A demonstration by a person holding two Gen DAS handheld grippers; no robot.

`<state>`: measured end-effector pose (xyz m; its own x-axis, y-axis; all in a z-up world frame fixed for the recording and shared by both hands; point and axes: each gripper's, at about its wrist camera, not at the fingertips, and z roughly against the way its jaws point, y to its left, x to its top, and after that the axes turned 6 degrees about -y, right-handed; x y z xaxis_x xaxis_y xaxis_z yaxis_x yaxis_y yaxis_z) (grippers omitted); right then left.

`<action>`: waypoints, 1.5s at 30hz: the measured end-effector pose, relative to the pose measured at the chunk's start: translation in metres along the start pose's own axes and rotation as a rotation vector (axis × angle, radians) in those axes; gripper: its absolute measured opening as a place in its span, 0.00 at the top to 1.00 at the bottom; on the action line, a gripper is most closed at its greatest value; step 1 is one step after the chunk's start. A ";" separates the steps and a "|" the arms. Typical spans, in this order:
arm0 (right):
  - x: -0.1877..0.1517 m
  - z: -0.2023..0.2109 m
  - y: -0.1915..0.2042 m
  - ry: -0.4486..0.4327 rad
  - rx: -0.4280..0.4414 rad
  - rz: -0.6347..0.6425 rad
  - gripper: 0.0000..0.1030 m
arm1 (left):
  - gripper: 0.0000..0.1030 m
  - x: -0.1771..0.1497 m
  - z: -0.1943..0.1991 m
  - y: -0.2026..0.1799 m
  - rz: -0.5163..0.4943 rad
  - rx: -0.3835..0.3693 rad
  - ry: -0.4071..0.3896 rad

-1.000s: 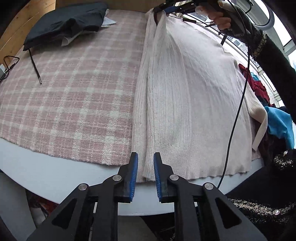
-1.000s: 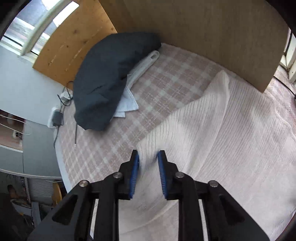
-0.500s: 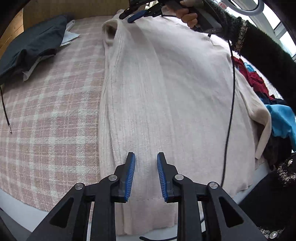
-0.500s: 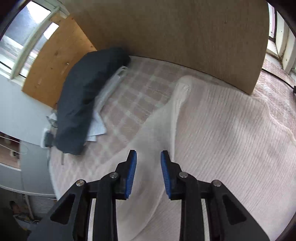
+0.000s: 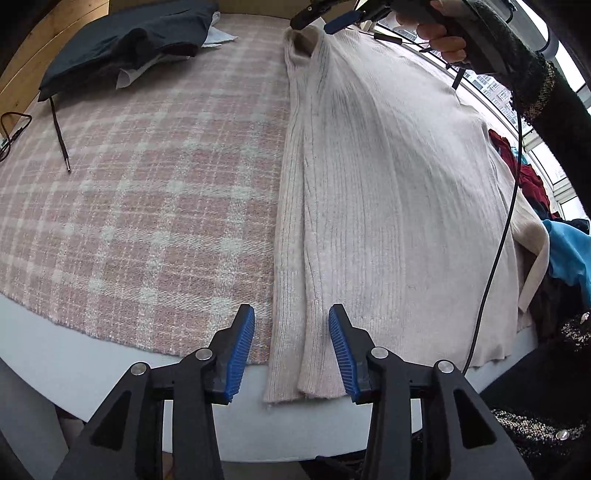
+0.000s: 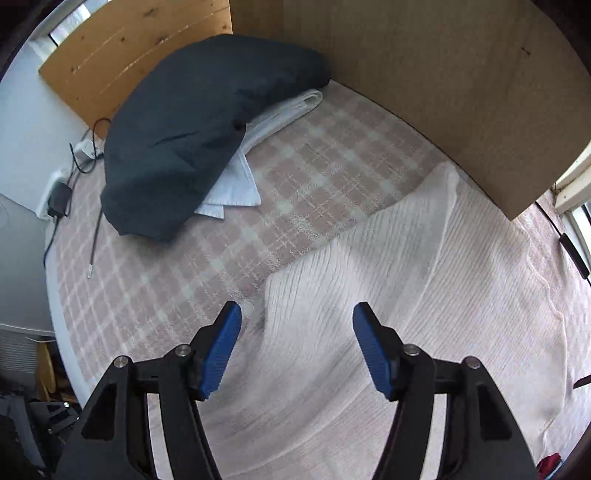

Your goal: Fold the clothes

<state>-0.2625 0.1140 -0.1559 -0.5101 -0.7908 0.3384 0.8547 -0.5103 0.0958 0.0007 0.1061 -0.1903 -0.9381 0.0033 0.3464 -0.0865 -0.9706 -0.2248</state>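
Note:
A pale pink ribbed sweater (image 5: 388, 192) lies lengthwise on the pink plaid cloth (image 5: 147, 192), with its left side folded inward into a long strip. My left gripper (image 5: 291, 347) is open over the hem at the near table edge, holding nothing. In the right wrist view the same sweater (image 6: 424, 302) spreads under my right gripper (image 6: 295, 347), which is open just above the folded shoulder edge. That right gripper (image 5: 321, 16) also appears at the far end in the left wrist view, held by a hand (image 5: 443, 40) in a dark sleeve.
A dark garment (image 6: 199, 129) lies on folded white cloth (image 6: 236, 184) at the far left corner. A wooden board (image 6: 424, 74) stands behind the table. Black cables (image 5: 55, 122) lie at the left. Red and blue clothes (image 5: 569, 251) are piled at the right.
Both grippers were shut on the sweater's folded edge and have opened, letting it go. The left gripper has drawn back toward the hem at the near table edge.

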 end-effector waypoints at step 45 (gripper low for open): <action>-0.156 0.105 -0.126 -0.285 0.192 -0.468 0.68 | 0.87 0.018 -0.004 -0.112 -0.408 -0.256 0.077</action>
<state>-0.2806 0.3368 -0.1227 -0.8141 -0.3599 0.4557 0.5606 -0.6920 0.4549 -0.0082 0.2161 -0.1623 -0.8320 0.3981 0.3864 -0.5226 -0.7962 -0.3049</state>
